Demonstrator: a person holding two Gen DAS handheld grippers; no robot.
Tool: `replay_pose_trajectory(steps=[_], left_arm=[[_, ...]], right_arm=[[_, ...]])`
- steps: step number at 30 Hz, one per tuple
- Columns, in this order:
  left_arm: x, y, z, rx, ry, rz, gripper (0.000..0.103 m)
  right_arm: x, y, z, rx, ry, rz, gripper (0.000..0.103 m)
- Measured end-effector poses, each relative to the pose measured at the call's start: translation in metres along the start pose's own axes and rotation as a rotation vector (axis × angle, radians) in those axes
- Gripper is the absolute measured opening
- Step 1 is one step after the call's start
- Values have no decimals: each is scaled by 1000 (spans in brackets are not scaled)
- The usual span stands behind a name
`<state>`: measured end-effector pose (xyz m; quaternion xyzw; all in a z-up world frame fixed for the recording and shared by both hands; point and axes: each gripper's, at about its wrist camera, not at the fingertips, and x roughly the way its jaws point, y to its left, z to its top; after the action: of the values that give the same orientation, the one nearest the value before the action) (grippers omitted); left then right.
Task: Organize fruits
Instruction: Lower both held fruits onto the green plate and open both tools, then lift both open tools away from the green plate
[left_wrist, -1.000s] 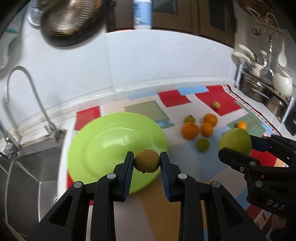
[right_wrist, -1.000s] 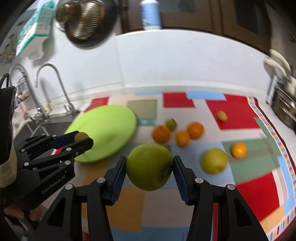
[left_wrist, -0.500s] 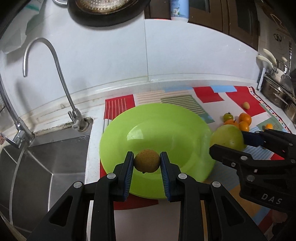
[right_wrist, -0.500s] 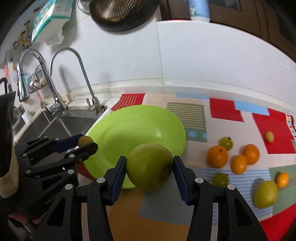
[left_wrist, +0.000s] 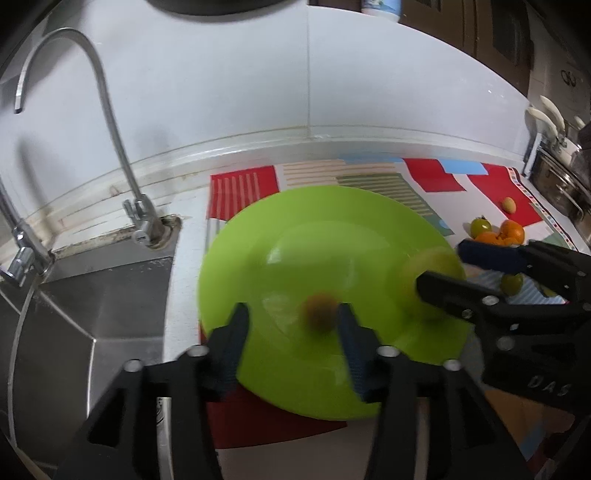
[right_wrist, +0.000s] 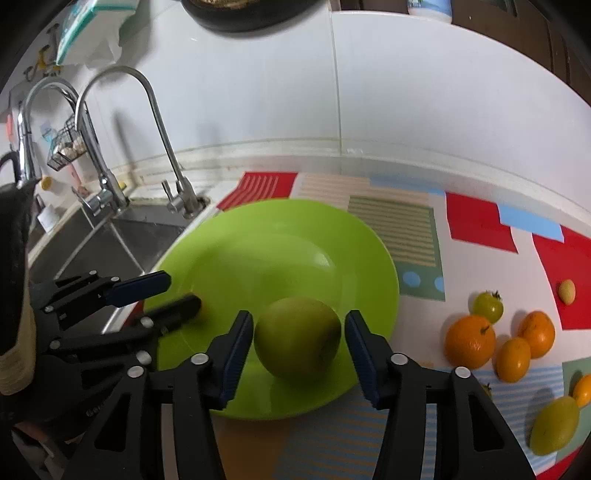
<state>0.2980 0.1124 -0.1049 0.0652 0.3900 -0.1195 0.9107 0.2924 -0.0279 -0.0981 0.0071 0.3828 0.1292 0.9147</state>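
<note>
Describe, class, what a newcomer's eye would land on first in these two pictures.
The big lime-green plate fills the middle of the counter beside the sink. Over it both grippers stand open: a green apple sits between the right gripper's fingers, a small brown fruit between the left gripper's. To the right, oranges cluster on the patchwork mat.

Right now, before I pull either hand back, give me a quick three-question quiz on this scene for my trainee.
1. True or false: the left tongs are clamped shut on the small brown fruit.
2. Which fruit sits between the right tongs? A) an orange B) the large green fruit C) a tomato
3. Fill in: both of those fruits are over the green ____.
Key: 1 false, they stand open; 2 B; 3 plate.
</note>
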Motion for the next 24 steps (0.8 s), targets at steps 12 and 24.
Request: replay_pose_trajectory(steps=[12, 24], left_arm=[[-53, -3, -4, -21, -102, 36, 73], [-94, -39, -13, -6, -173, 6, 88]], right_arm=[[-51, -2, -9, 45, -80, -92, 70], [-115, -16, -36, 118, -147, -187, 78]])
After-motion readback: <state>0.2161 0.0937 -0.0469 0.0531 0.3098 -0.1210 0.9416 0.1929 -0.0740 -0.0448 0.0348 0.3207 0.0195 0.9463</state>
